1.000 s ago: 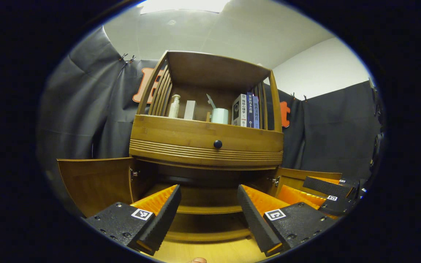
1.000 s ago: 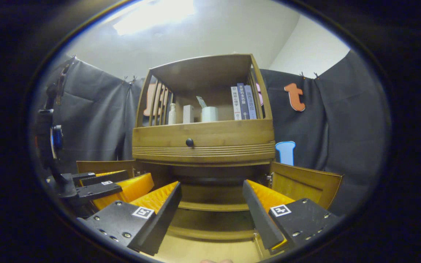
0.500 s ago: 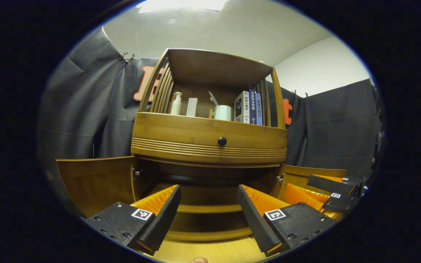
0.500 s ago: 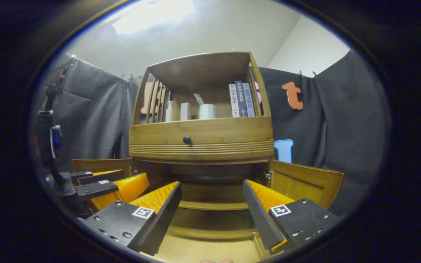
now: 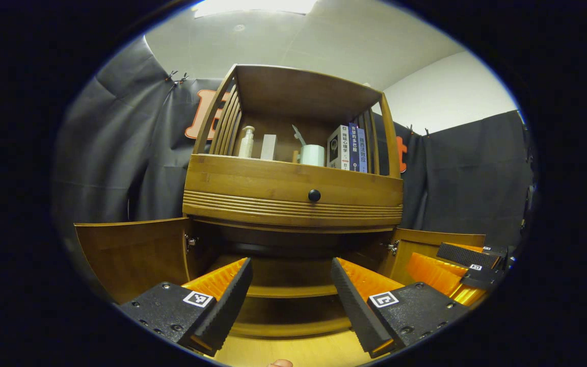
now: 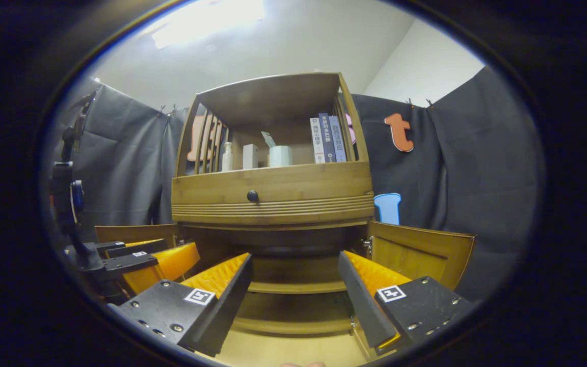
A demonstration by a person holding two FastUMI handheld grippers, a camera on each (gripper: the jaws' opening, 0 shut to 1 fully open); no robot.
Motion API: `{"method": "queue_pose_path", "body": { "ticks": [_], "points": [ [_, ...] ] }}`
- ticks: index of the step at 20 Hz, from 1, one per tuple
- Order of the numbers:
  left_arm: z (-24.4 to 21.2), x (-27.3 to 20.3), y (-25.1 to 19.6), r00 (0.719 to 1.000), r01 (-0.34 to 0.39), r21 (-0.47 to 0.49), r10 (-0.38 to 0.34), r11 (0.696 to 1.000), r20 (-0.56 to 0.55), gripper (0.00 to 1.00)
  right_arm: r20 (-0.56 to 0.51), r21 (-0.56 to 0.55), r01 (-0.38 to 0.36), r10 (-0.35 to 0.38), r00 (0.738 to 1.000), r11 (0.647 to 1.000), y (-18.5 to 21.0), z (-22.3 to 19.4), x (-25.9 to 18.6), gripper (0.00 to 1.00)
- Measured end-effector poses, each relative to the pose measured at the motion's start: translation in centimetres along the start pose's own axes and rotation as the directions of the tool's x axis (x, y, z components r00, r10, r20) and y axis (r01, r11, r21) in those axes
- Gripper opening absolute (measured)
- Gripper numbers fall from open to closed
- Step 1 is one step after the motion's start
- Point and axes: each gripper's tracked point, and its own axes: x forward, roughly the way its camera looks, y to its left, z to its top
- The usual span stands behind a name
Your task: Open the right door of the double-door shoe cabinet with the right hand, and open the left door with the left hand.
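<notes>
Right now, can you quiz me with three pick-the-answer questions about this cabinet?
1. Where do the books stand?
A. on the top shelf, right end
B. on the floor
C. inside the bottom part

2. How many books are there?
A. one
B. three
C. six

3. How are the cabinet's two doors?
A. both shut
B. one open
C. both open

Answers: 1 A, they stand upright right of the white cup. 2 B, three spines show side by side. 3 C, the left door and right door are swung out, and the left gripper and right gripper grip nothing.
</notes>
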Motion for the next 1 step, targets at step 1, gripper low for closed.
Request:
{"method": "queue_pose_path", "body": {
  "ticks": [1],
  "points": [
    [-0.06,0.08,-0.11,1.000,0.009,-0.002,-0.009,1.000,-0.001,0.92,0.004,-0.003,0.006,-0.006,1.000,1.000,0.01,0.04,-0.13,0.99]
  ]
}}
